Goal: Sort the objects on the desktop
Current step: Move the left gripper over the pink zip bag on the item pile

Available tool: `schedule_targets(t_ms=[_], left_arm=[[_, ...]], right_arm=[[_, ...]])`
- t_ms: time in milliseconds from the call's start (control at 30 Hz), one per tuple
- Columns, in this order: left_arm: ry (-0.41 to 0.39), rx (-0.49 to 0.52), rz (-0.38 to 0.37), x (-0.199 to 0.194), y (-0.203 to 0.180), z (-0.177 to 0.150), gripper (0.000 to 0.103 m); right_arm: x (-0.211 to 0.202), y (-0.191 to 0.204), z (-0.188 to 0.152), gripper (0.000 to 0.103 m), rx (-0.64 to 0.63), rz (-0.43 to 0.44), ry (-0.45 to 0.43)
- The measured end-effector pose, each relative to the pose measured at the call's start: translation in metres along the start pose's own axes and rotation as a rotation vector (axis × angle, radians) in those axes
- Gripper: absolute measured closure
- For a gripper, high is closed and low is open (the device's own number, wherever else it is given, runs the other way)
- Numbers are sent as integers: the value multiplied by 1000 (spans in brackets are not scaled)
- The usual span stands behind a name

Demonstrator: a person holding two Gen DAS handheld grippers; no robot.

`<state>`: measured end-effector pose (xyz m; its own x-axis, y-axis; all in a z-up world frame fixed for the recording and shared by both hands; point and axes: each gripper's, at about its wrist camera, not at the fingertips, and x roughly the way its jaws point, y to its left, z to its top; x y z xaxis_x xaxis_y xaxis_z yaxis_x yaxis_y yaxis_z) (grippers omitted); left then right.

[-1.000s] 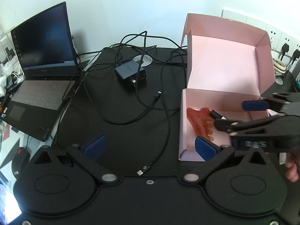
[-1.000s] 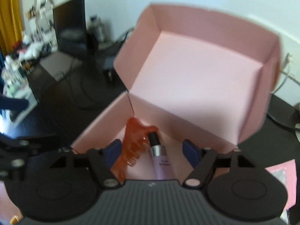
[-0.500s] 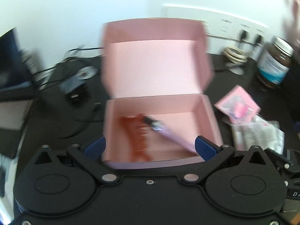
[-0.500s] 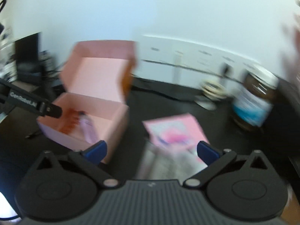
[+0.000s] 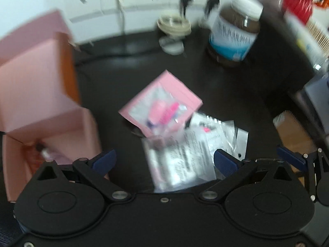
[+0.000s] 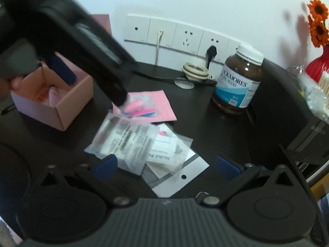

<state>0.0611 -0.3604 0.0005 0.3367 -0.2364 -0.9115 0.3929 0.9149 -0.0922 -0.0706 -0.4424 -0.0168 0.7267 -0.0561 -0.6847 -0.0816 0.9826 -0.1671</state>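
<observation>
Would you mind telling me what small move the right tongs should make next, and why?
Probably lower the right tongs, open and empty, onto the clear packets below them; the pink box already holds two items, while these packets lie loose on the desk.

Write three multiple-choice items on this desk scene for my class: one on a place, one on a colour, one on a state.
1. Where does the brown jar stand?
A. inside the pink box
B. on the desk near the wall sockets
C. on the packets

2. What colour is the jar's lid?
A. white
B. red
C. black

3. How is the right gripper?
A. shut on a packet
B. shut, empty
C. open, empty

Answers: 1 B, it stands below the wall sockets; 2 A, its cap is white; 3 C, its fingers stand wide apart above the clear packets.
</observation>
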Motion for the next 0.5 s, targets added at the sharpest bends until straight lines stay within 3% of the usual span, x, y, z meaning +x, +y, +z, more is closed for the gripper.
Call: schedule_targets(t_ms=[167, 333, 500], left_arm=[[92, -50, 12, 30, 1, 8, 4], [120, -56, 30, 46, 6, 9, 6], [141, -50, 33, 59, 4, 4, 11]], right_arm=[[16, 7, 0, 2, -73, -12, 13], [21, 3, -3, 2, -17, 28, 15], [27, 2, -7, 3, -51, 34, 31]])
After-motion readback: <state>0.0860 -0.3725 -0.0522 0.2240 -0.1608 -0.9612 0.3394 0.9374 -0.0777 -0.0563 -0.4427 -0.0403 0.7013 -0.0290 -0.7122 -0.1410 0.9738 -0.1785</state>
